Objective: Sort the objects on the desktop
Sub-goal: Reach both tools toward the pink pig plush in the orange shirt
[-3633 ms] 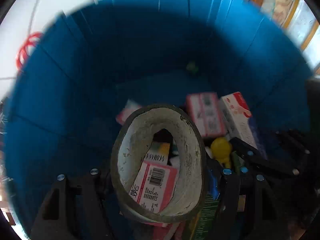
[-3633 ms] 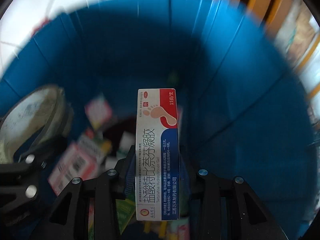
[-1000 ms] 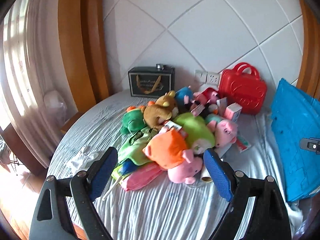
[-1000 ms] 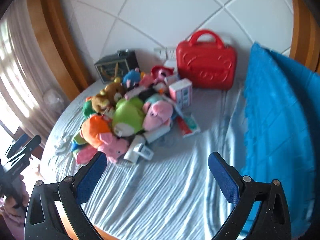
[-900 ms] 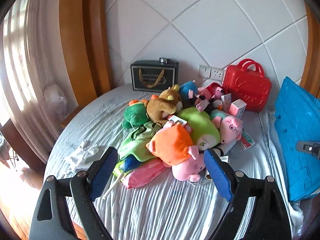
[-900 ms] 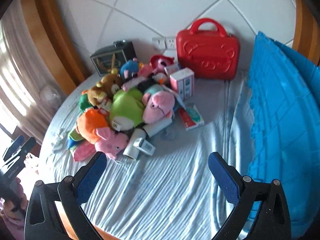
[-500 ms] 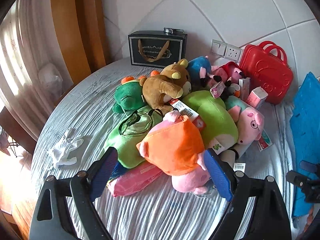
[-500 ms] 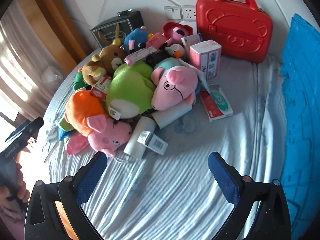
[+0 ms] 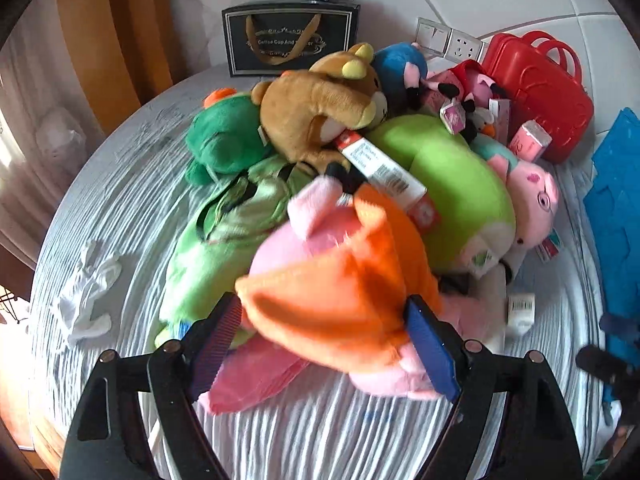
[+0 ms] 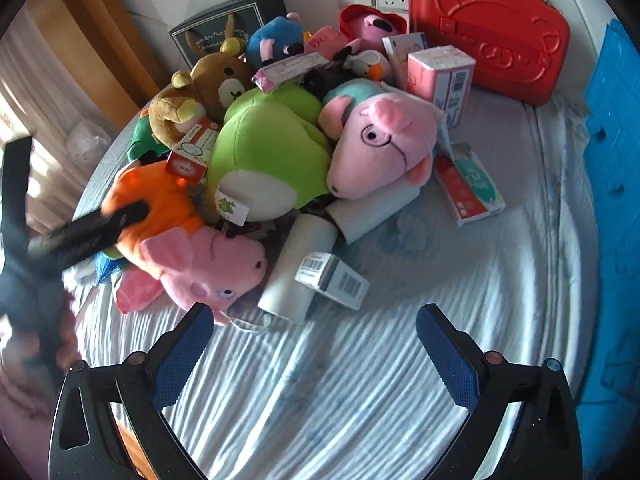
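A heap of plush toys and small boxes lies on the striped bed sheet (image 10: 400,360). My left gripper (image 9: 324,332) points down over a pink pig plush in an orange dress (image 9: 340,280). Its jaws are closing, one blue pad on each side of the orange dress. From the right wrist view a left finger (image 10: 100,224) lies across that pig (image 10: 200,256). My right gripper (image 10: 312,344) hangs open and empty above the sheet, just in front of a white barcoded box (image 10: 332,276) and a white roll (image 10: 296,268).
A green plush (image 10: 268,156), a larger pink pig (image 10: 384,140) and a brown bear (image 9: 320,108) fill the heap. Behind stand a red case (image 10: 488,28), a black gift bag (image 9: 290,36) and a pink box (image 10: 440,76). The blue bin (image 10: 612,200) is at the right.
Earlier, both grippers held items over the blue bin; now both are empty. Over the last second both came down toward the heap, and the left jaws narrowed around the orange-dressed pig.
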Available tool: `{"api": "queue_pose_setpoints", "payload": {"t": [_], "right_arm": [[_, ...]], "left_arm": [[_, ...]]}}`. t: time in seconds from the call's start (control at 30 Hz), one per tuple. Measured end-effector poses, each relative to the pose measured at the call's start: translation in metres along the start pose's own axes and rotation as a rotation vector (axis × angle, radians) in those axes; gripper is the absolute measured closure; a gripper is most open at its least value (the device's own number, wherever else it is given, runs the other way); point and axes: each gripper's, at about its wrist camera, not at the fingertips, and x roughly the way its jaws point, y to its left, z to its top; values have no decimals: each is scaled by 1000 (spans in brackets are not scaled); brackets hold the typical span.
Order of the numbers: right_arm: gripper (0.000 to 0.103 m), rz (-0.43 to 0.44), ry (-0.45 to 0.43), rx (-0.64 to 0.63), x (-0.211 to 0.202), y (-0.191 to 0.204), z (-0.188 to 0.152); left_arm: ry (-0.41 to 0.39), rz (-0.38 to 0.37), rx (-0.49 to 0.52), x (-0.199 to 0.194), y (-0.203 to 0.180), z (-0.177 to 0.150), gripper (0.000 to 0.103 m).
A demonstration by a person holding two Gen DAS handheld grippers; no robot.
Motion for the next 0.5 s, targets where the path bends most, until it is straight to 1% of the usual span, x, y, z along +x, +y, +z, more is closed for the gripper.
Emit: {"api": "queue_pose_setpoints", "payload": {"t": [0.07,0.13,0.23,0.33,0.4,0.5], "right_arm": [[0,22,7,29,6,4,-4],[0,62,15,52,13,11,-10],[0,92,17,40,22,27,-13],[0,113,16,10,31,47,-12],[0,127,14,-9,39,58,-12],[0,76,5,-35,41,71,-17]], "left_arm": [[24,-7,-2,-3,15,-26,19],[46,10,5,-6,28,-51,19],[23,-11,-24,-20,46,-65,19],[-33,-27,-32,-45,53,-56,19],[-92,-17,-20,-59,50,-37,19],[-125,-22,0,-61,35,-3,19]]}}
